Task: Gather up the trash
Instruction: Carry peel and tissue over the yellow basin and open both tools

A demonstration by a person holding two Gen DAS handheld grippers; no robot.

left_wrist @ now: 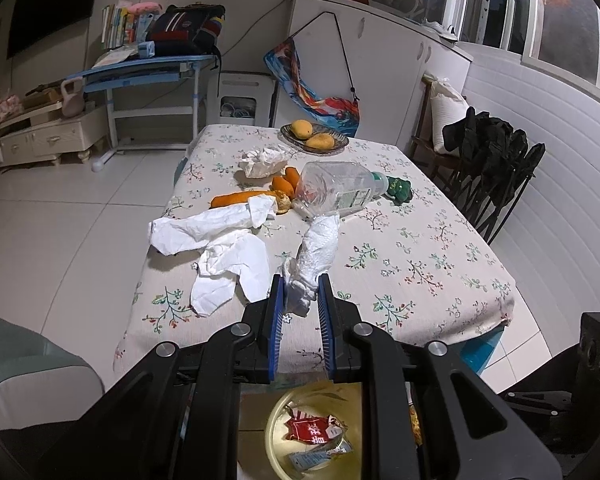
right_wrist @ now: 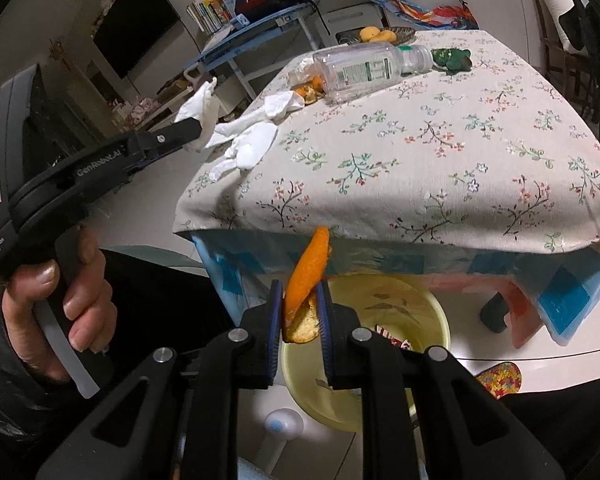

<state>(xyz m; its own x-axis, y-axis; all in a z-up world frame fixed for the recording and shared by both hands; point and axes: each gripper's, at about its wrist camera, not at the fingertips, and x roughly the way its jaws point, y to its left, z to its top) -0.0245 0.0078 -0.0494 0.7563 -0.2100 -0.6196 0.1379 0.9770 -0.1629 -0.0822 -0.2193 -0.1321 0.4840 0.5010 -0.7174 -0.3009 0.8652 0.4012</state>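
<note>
Carrying trash to the yellow bin (right_wrist: 428, 312) on the floor below the surface (right_wrist: 460, 184) edge. Right hand-held gripper (right_wrist: 300, 312) pinches an orange peel (right_wrist: 306, 276) directly above the bin mouth; next move, as I judge it: part the jaws and drop. Left hand-held gripper (left_wrist: 299, 300) pinches a crumpled white tissue (left_wrist: 314, 256) above the near edge, needing travel outward past the overhang. More tissues (left_wrist: 220, 240) and a plastic bottle (left_wrist: 340, 188) remain. Open floor around the bin; cloth hem hangs close.
</note>
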